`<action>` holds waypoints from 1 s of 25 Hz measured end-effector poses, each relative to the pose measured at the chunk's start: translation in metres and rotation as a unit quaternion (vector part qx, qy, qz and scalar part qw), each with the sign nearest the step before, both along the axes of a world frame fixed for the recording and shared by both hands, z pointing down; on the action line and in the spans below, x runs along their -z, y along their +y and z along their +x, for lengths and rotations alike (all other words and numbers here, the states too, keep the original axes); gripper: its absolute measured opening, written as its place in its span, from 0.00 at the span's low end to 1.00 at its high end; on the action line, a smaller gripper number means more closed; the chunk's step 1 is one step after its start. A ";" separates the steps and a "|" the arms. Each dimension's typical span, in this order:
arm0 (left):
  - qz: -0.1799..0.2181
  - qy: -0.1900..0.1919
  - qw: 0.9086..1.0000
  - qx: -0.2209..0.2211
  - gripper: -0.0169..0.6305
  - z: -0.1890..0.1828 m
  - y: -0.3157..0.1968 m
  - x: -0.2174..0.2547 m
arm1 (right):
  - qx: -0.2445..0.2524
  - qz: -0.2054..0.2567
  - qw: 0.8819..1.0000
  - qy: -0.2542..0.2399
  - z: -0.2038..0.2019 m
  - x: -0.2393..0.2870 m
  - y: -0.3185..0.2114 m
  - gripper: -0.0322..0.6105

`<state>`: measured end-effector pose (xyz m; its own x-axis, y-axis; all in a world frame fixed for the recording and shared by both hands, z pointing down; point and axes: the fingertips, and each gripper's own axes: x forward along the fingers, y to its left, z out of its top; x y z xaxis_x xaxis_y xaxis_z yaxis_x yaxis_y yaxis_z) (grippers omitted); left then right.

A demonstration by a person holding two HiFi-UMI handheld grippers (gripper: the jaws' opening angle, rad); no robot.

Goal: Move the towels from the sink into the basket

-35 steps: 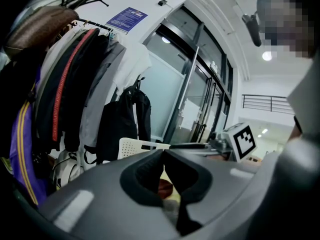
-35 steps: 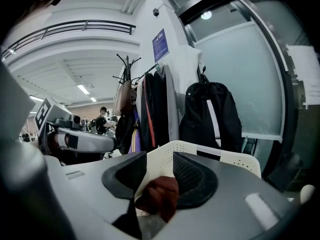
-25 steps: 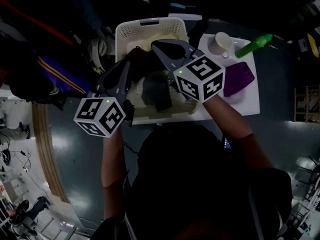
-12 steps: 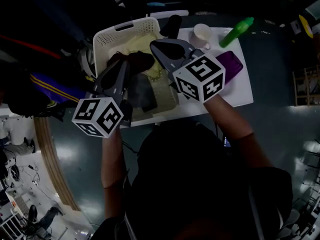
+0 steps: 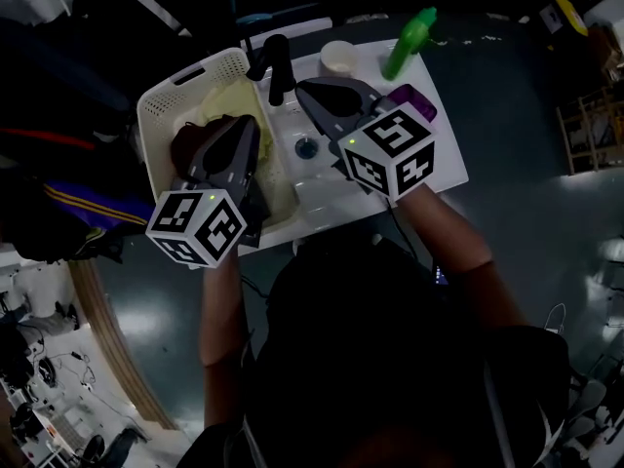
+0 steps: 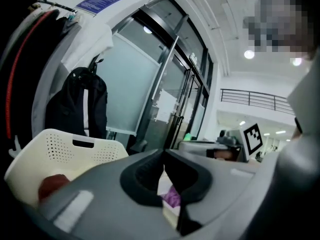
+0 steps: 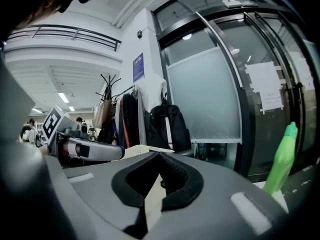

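Now the sink (image 5: pixel 327 169) lies bare, towels (image 5: pixel 232 100) moved to the basket (image 5: pixel 156 105), left gripper (image 5: pixel 248 127) and right gripper (image 5: pixel 304 88) pressed together, empty.

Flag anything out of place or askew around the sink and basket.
Nothing stands out. The towels lie heaped inside the basket, the sink shows a bare drain, and the green bottle and cup stand upright on the counter.

The left tool (image 5: pixel 246 125) covers much of the basket's (image 5: pixel 185 78) towels (image 5: pixel 191 140).
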<state>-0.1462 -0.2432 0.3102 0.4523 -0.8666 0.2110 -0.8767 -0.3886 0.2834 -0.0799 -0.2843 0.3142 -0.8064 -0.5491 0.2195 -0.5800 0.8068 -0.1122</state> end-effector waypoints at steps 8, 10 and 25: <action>-0.001 0.005 0.998 -0.056 0.04 0.075 -0.018 -0.005 | -0.053 -0.011 0.998 0.010 0.074 -0.014 -0.013 0.05; -0.003 0.007 0.998 -0.066 0.04 0.093 -0.021 -0.008 | -0.068 -0.014 0.998 0.013 0.094 -0.019 -0.017 0.05; -0.020 0.021 0.989 -0.142 0.04 0.219 -0.028 -0.036 | -0.150 -0.068 0.985 0.043 0.214 -0.076 -0.033 0.05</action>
